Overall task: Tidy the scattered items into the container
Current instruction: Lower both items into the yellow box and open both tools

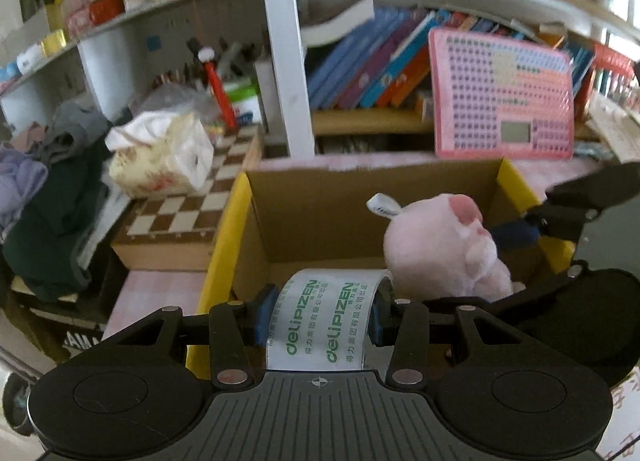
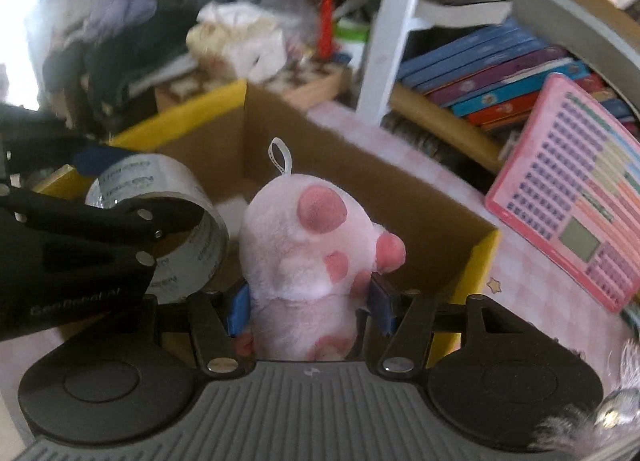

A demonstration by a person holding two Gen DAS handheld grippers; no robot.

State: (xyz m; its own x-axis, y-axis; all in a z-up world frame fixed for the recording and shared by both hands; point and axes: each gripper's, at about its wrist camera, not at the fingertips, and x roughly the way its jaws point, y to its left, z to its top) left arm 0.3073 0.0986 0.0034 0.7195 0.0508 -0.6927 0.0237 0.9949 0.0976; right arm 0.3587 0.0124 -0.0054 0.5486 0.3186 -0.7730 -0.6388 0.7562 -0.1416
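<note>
**Both grippers loaded over the cardboard box**

Left gripper [image 1: 324,319] is clamped across a roll of clear packing tape [image 1: 326,321], its blue pads [image 1: 265,315] pressing on the two flat sides of the roll. Green "deli PIZEN" lettering runs along the tape's outer face. From the right wrist view the same roll [image 2: 188,221] shows at the left, held edge-on above the near-left part of the box, with the left gripper's black linkage crossing in front of it.

Right gripper [image 2: 308,301] is closed on a pink plush toy [image 2: 316,249], the blue pads [image 2: 239,307] squeezing its lower body from both sides. The toy stands upright between the fingers, with darker pink patches on its top and a white ribbon loop [image 2: 280,159] rising from its far side. In the left wrist view the toy [image 1: 444,249] sits just to the right of the tape roll, over the box's right half, and the right gripper reaches in from the right edge.

Below and beyond both items lies the open cardboard box [image 1: 320,213], brown inside with yellow outer walls, resting on a pink checked table surface [image 2: 532,273].

Farther left, a chessboard box [image 1: 180,217] carries a crumpled tissue pack [image 1: 164,157]. Farther right, a pink keyboard toy [image 1: 502,97] leans against a shelf of slanting books [image 1: 372,65].
</note>
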